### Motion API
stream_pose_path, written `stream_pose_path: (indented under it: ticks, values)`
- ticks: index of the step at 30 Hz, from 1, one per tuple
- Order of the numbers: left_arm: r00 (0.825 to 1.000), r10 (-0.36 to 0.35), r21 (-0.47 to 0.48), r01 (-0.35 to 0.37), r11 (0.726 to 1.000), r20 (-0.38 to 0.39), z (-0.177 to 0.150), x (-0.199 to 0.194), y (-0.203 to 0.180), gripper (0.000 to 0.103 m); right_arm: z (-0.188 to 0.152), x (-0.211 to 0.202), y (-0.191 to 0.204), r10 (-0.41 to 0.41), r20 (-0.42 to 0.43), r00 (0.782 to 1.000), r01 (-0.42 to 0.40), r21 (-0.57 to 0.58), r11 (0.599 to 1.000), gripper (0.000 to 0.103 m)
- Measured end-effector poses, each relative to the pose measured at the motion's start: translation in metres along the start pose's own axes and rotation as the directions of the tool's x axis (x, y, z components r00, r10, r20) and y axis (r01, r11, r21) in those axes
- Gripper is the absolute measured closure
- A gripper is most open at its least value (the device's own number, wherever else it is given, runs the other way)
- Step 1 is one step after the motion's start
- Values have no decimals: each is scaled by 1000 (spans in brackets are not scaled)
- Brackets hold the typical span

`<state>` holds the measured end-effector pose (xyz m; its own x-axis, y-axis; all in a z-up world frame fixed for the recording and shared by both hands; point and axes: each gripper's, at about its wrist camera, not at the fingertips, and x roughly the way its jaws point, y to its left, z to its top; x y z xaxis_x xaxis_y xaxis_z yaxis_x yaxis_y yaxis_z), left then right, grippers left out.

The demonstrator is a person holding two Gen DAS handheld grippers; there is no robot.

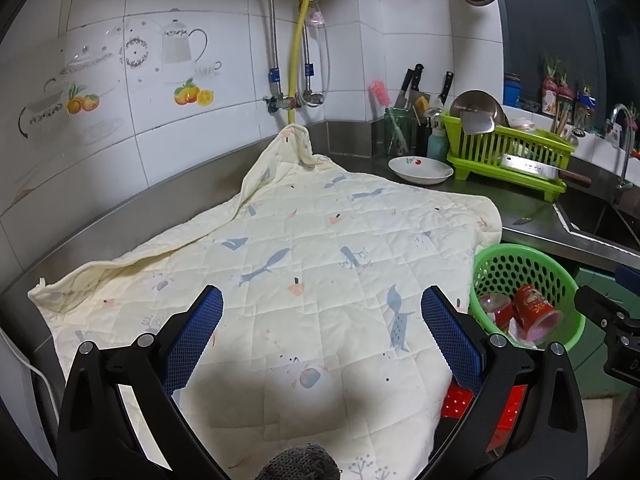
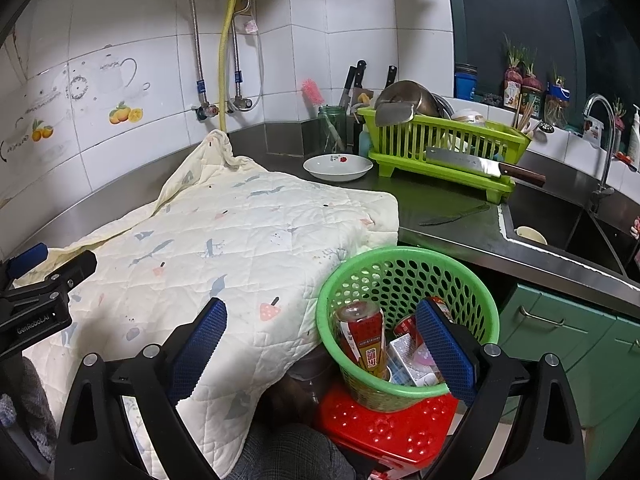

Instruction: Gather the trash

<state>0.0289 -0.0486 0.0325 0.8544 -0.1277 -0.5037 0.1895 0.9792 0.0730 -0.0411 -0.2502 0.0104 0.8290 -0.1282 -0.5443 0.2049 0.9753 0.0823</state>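
Left wrist view: your left hand-held gripper (image 1: 322, 322) hangs released over the cream quilted cloth (image 1: 280, 248) on the steel worktop (image 1: 532, 216).

Right wrist view: your right hand-held gripper (image 2: 322, 338) is released too — trash sits in the green perforated plastic basket (image 2: 404, 276) on a red stool (image 2: 384, 424), including a red can (image 2: 362, 332).

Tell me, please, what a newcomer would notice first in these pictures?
A cream quilted cloth covers most of the steel counter. Right of it, a green basket holding red cans stands on a red stool. Behind, a cleaver rests on the lime dish rack.
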Motion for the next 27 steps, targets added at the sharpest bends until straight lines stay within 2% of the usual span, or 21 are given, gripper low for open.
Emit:
stream_pose_path:
  ticks: [7,14,27]
  values:
    - [1000,0,13,0,1000,19,-1,-1,-1,5,0,3,4,5,-2,1000,-5,-13,1000,11]
    - [1000,-4,-18,4,1000,6,1,2,5,5,2,6,7,7,-1,1000,-7,-20,1000,10]
    - [1000,23,-15,-23,1000,-11,-1,8,8,5,3,9,12,-1,5,1000,1,-19,1000,9]
